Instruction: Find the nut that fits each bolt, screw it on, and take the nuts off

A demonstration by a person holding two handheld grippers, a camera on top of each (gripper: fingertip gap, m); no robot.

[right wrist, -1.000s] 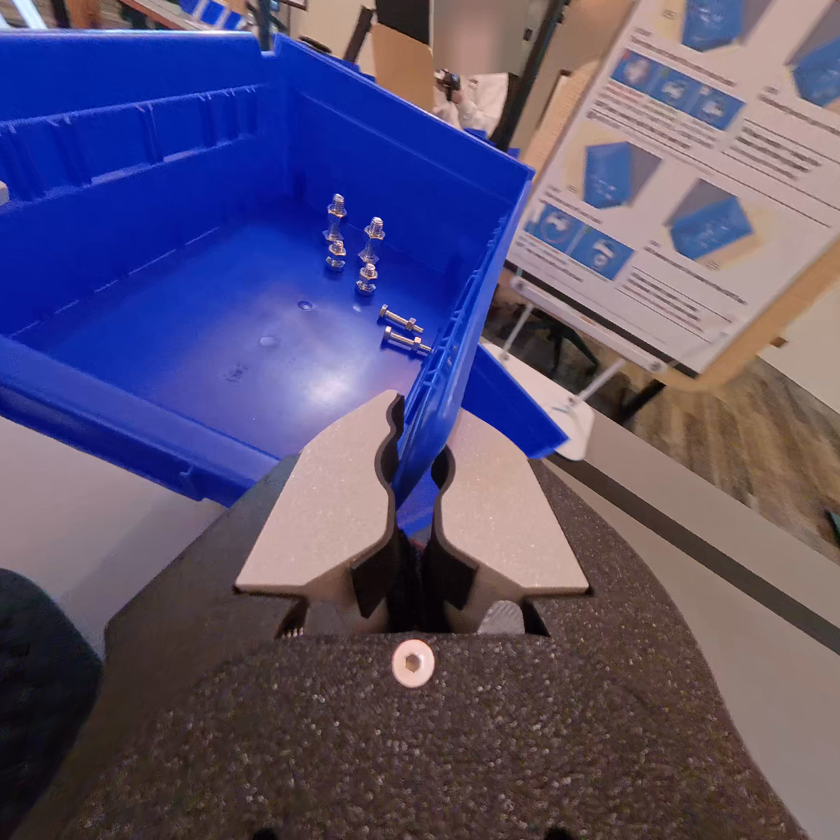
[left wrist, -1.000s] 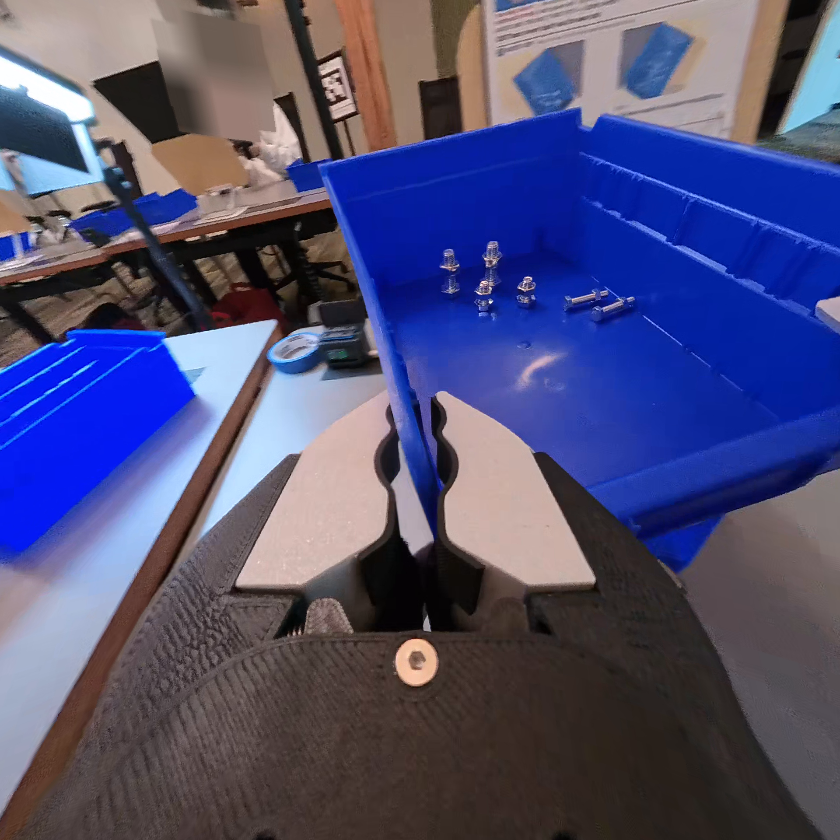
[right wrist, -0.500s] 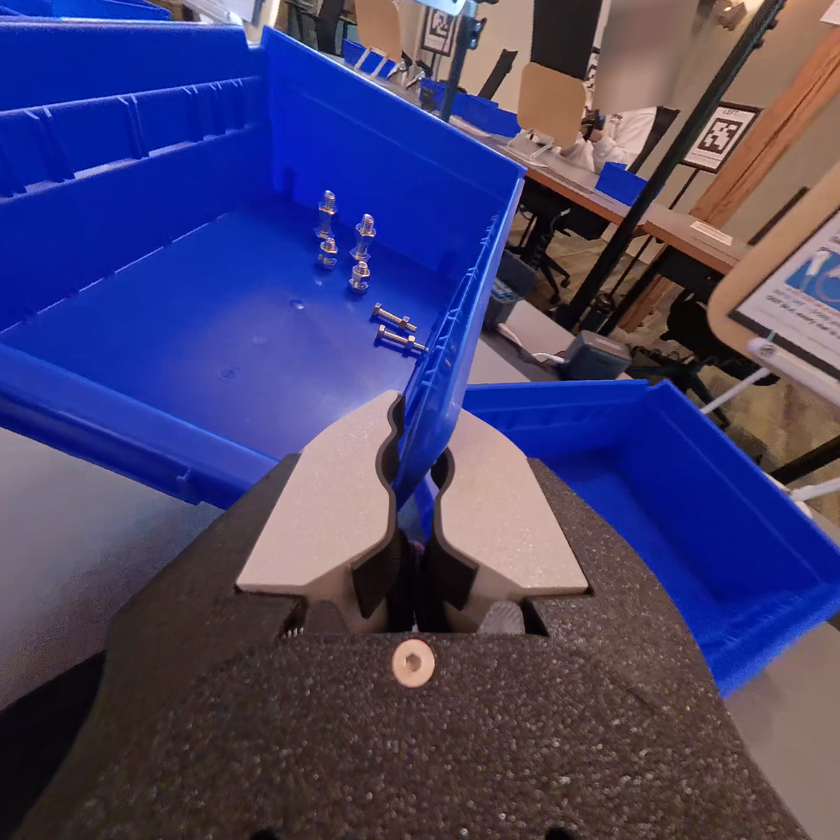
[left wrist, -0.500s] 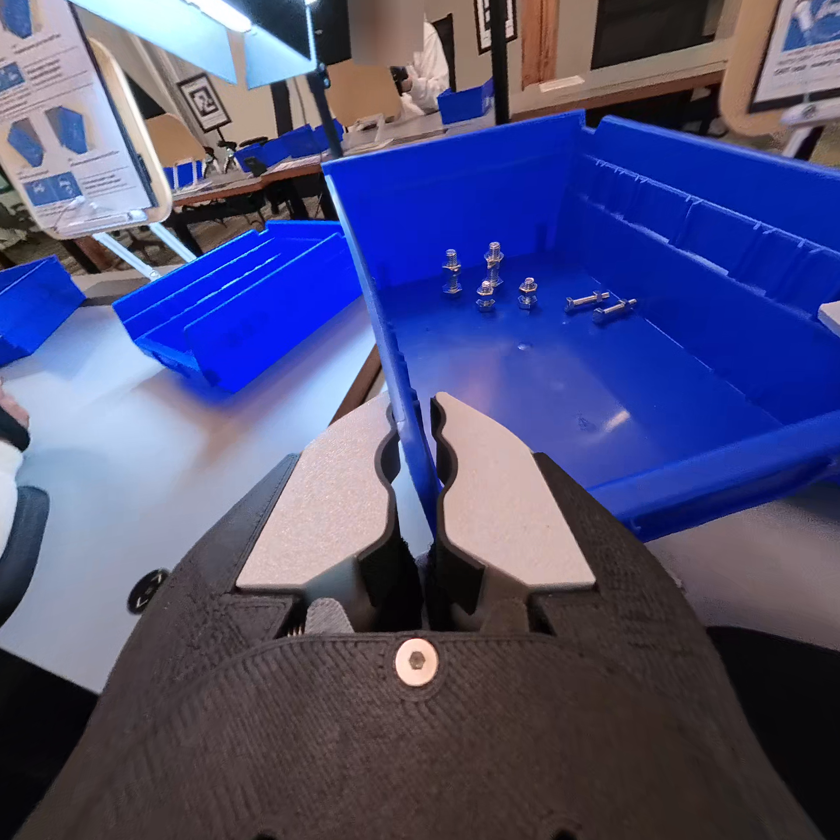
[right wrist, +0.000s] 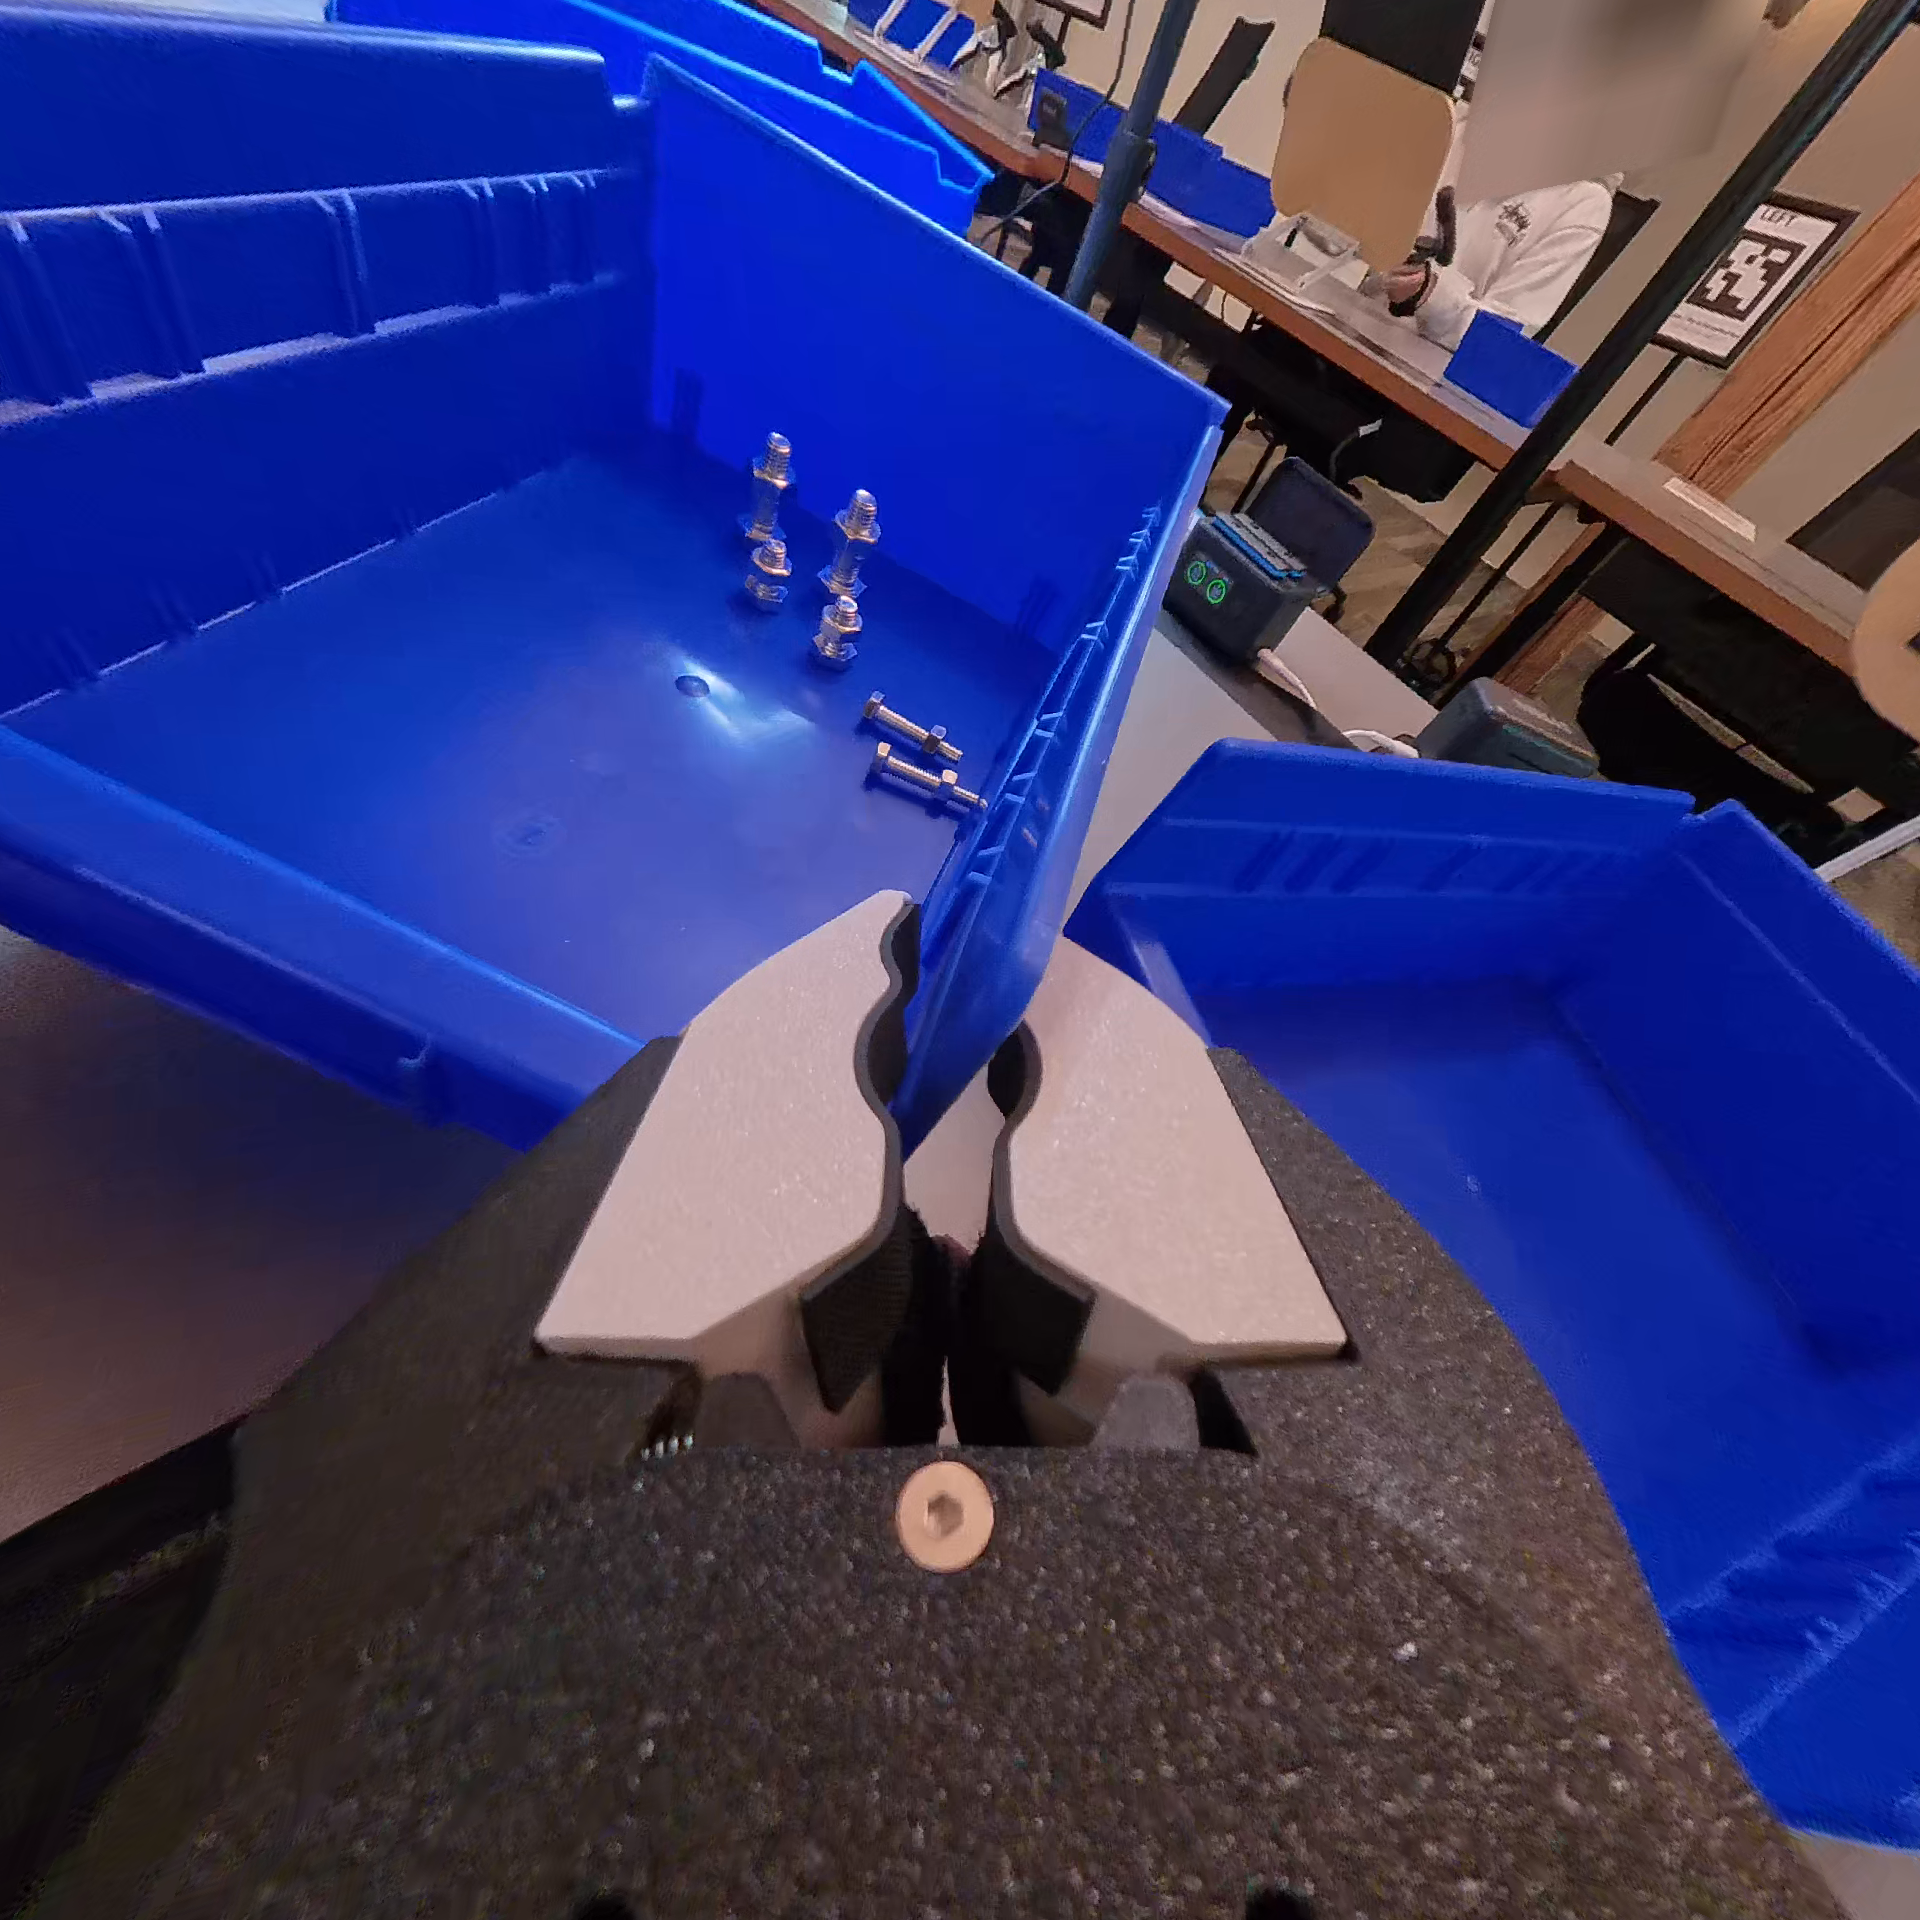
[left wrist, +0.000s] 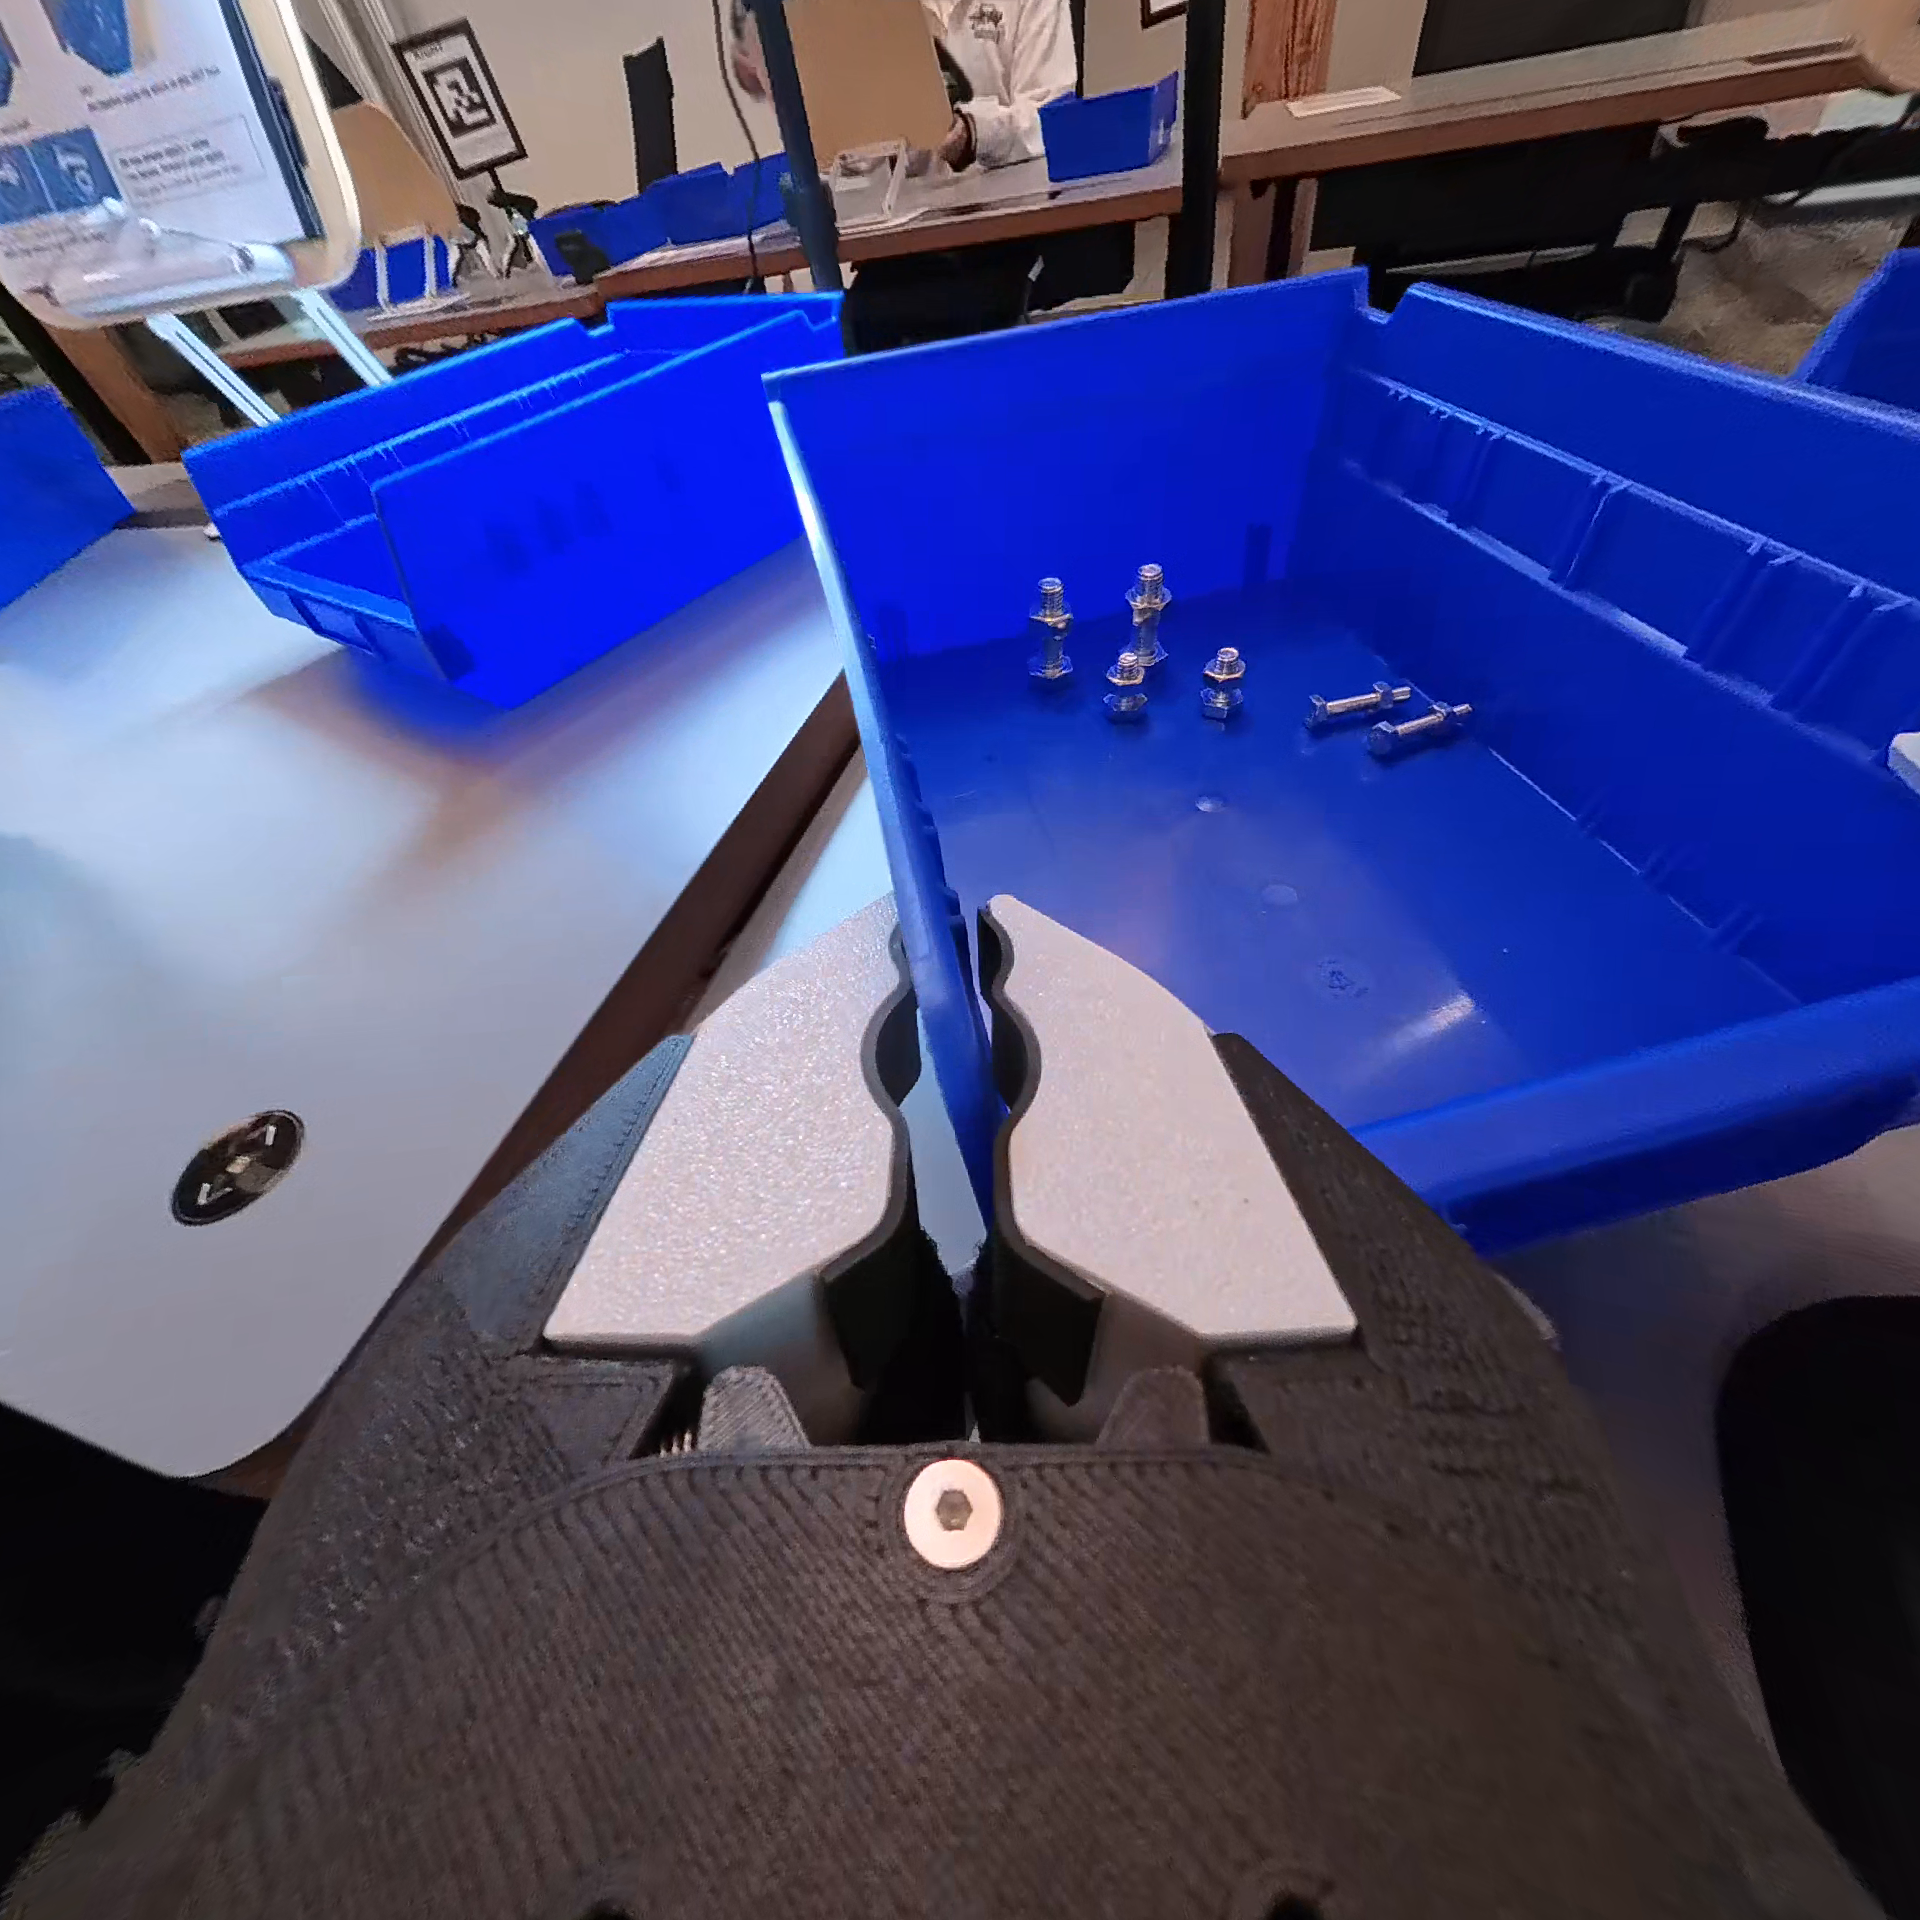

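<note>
A big blue bin holds several silver bolts with nuts on them: some stand upright near the far wall, two lie flat. My left gripper is shut on the bin's left side wall. My right gripper is shut on the bin's right side wall. The upright bolts and the lying bolts also show in the right wrist view. The bin hangs between both grippers, over a white table.
Another blue bin stands on the table to the left. An empty blue bin sits to the right, close under my right gripper. A black round insert is set in the tabletop. A person sits at a far table. Across from one pair of fingers to the other is roughly 20 cm. Measured from the fingertips, the black round insert is 20 cm or so from the left gripper and 40 cm from the right.
Both grippers have swung round with the bin held between them; the background has turned from a poster stand to tables and other blue bins. The bolts kept their places in the bin.
</note>
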